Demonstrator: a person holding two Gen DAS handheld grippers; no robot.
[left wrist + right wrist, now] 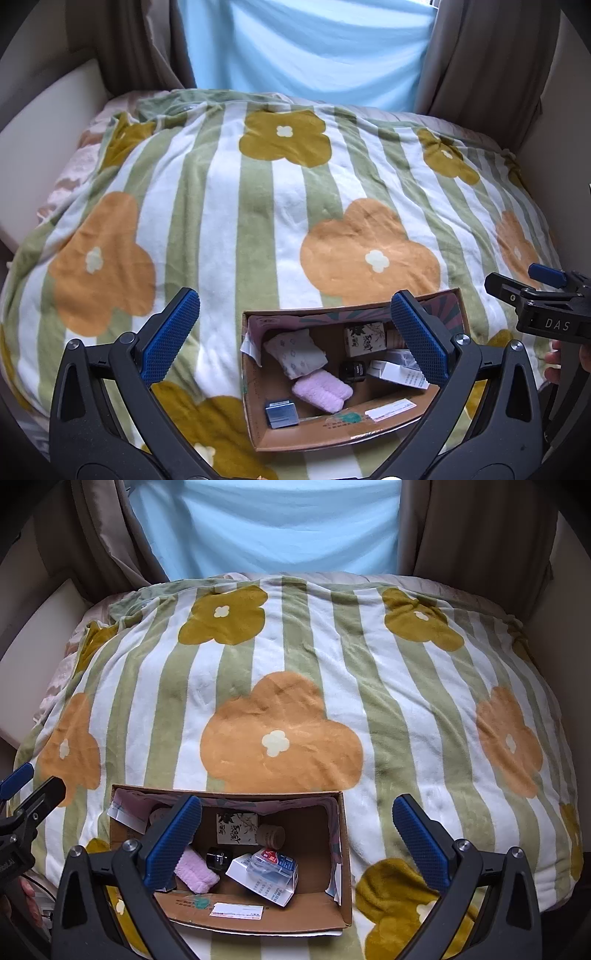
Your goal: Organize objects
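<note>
Both hand-held grippers, left [295, 341] and right [297, 840], hover spread and empty above an open cardboard box [332, 439] resting on a bed's flowered blanket [258, 192]. Inside lie a soft pink towel roll [322, 395], likely light and squashy, best pinched across its middle, and a small dark jar [352, 371], probably hard and slippery. Only the right view reveals a clear plastic case [269, 867] atop a white carton [258, 886]; only the left shows a grey packet [282, 413]. Beyond hang blue curtains [306, 55].
</note>
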